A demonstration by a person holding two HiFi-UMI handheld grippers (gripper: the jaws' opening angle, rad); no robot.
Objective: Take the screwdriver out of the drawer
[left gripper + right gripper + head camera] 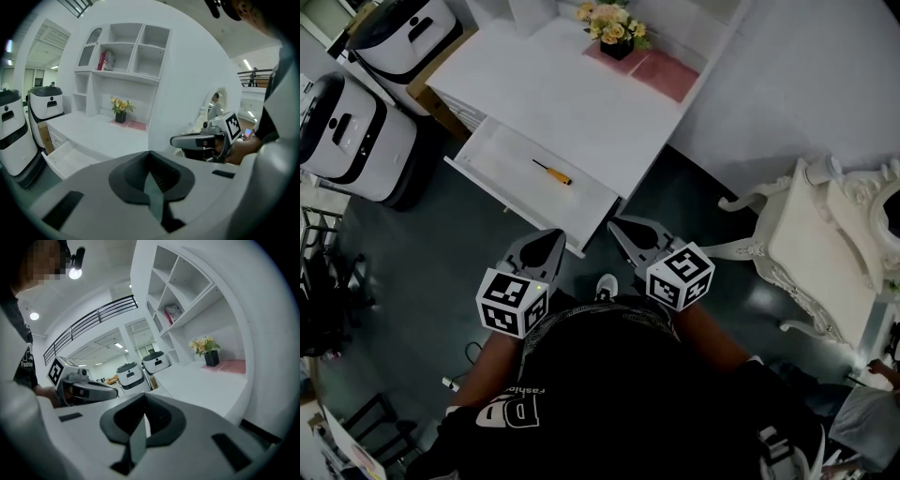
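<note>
Plainly: orange-handled, slim-shafted screwdriver (553,172)

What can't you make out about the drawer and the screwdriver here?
- Screwdriver tip type: too small, head view.
- Drawer back part: hidden under the desk top, head view.
- Shelf items: too small to identify, left gripper view.

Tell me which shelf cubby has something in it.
The cubby just above the flowers: red packets stand in it, while the other cubbies in view look bare.
</note>
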